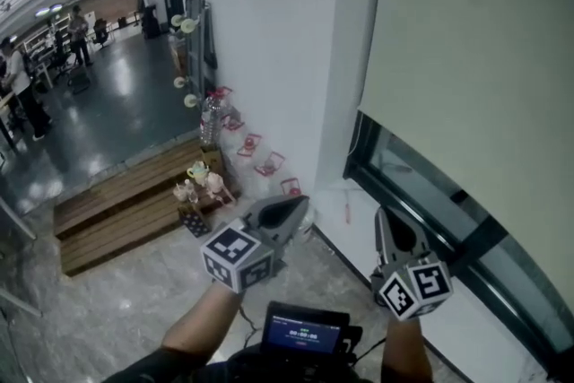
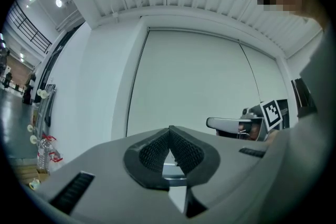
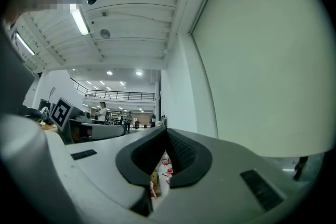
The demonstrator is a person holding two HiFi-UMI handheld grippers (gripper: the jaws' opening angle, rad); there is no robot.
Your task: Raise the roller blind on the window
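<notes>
Both closed: left tool (image 1: 300, 206), right tool (image 1: 387, 220), near roller blind (image 1: 475, 58)

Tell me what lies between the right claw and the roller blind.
Nothing loose: the head view shows only uncovered window glass and its dark frame between the right claw and the roller blind's bottom edge.

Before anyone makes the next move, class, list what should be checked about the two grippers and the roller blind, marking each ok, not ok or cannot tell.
1. Left gripper empty, jaws together: ok.
2. Right gripper empty, jaws together: ok.
3. Roller blind raised: not ok; only a strip of window glass shows below it.
4. Pull cord located: cannot tell; none shows.
5. A gripper holding the blind: not ok; neither touches it.
</notes>
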